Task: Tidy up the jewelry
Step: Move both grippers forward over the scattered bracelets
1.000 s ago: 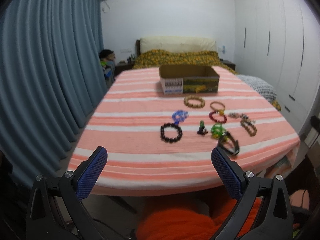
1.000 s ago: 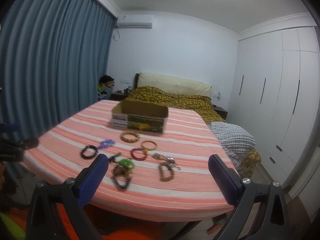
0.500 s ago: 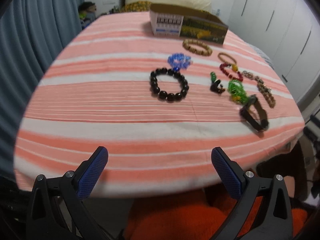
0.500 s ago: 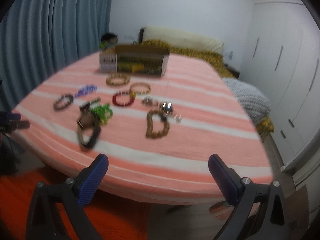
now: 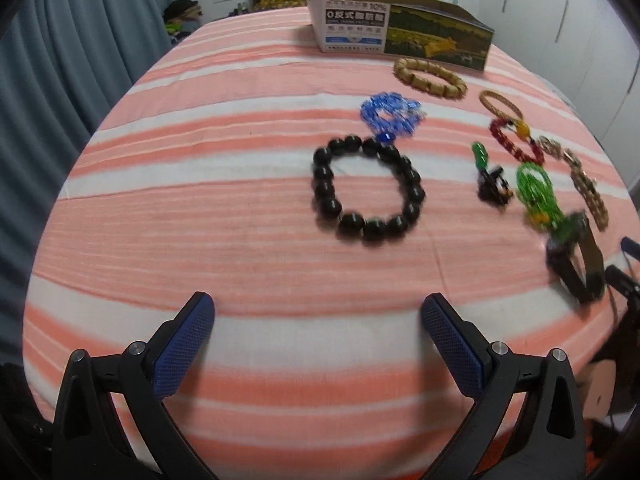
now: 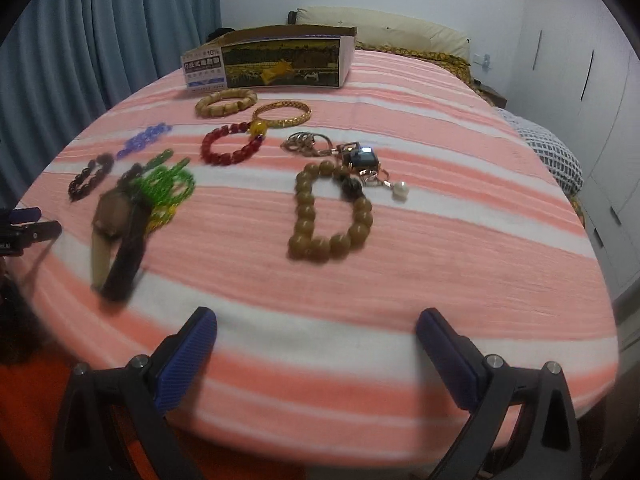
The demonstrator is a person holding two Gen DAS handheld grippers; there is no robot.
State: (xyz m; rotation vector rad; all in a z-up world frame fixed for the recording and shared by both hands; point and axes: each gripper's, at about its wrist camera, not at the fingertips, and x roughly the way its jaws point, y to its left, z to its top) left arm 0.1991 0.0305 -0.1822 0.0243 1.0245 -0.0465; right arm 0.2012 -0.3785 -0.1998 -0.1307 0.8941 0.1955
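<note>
Several bracelets lie on a pink-and-white striped tablecloth (image 5: 200, 208). A black bead bracelet (image 5: 366, 190) lies just ahead of my open, empty left gripper (image 5: 316, 320), with a blue bead bracelet (image 5: 390, 114) behind it. A tan bead bracelet (image 6: 330, 214) lies ahead of my open, empty right gripper (image 6: 316, 330). A red bracelet (image 6: 232, 148), a green one (image 6: 166, 184), a gold bangle (image 6: 282, 114), a wooden bracelet (image 6: 226, 102), a keychain (image 6: 352, 156) and a brown watch strap (image 6: 118, 232) lie around. An open cardboard box (image 6: 268, 60) stands at the back.
Blue curtains (image 5: 60, 60) hang on the left. A bed (image 6: 400, 36) and white wardrobes (image 6: 592, 60) stand behind the table. The left gripper's tip (image 6: 24, 228) shows at the left edge of the right wrist view.
Both grippers have moved forward and tilted down over the table, so the jewelry looms closer. Both stay open. Nothing on the table has moved.
</note>
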